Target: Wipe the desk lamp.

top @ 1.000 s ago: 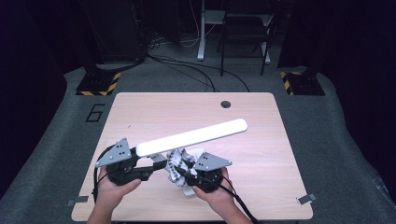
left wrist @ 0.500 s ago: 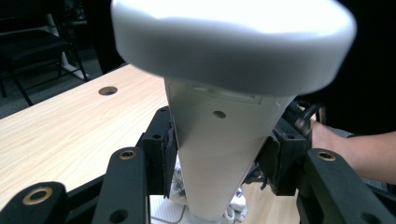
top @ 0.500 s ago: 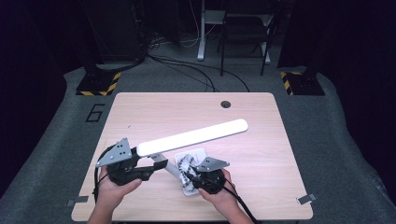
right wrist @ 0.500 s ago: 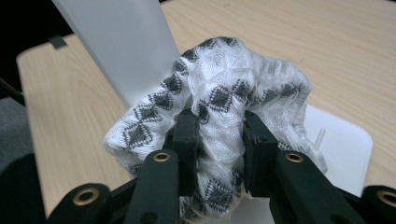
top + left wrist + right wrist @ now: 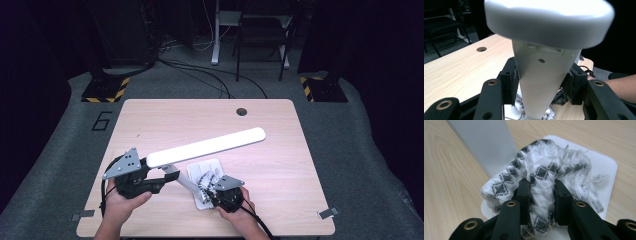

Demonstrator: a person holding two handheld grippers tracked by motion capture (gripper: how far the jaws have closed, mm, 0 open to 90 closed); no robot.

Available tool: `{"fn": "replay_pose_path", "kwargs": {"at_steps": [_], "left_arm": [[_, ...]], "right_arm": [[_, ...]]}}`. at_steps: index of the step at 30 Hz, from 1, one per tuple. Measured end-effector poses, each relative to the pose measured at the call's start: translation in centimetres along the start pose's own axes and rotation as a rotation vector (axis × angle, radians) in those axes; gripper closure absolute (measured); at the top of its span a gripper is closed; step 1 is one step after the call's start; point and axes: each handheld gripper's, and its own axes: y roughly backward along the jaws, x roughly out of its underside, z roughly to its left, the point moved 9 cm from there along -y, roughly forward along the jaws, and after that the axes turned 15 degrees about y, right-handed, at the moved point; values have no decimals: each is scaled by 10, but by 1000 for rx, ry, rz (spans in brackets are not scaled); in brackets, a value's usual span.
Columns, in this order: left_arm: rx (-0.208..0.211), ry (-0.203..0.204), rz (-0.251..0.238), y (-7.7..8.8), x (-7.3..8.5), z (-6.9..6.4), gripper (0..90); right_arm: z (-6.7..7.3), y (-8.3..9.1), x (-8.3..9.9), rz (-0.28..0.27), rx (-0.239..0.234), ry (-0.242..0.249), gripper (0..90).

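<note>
Left gripper [image 5: 541,82] clamped on lamp arm [image 5: 544,82] above table [image 5: 150,120]. Right gripper [image 5: 540,192] closed on patterned cloth [image 5: 541,167], pressed onto lamp base [image 5: 604,170] beside arm; lamp head [image 5: 205,147] slanted overhead.

The wooden table [image 5: 150,125] bears a white lamp base [image 5: 212,167].

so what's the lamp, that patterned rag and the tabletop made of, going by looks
Lamp: looks like moulded white plastic, smooth and matte, with rounded edges and a small screw hole on its arm.
Rag: woven cloth, probably cotton, white with dark diamond motifs and frayed threads at its edge, bunched in the right tool.
Tabletop: pale wood grain, flat and even, likely laminate rather than solid wood.
</note>
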Motion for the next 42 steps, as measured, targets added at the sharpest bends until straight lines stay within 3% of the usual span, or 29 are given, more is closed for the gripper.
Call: {"fn": "replay_pose_path", "kwargs": {"at_steps": [9,18,32,42], "left_arm": [[2,0,-1,0,0,0,528],[-2,-2,2,0,0,-1,528],[0,0,5,0,0,0,528],[-2,3,7,1,1,-1,528]], "right_arm": [[0,1,-3,-14,-10,-53,713],[5,10,-24,-46,-18,-14,714],[13,45,-91,-238,-31,-13,714],[15,66,-129,-323,-18,41,713]]}}
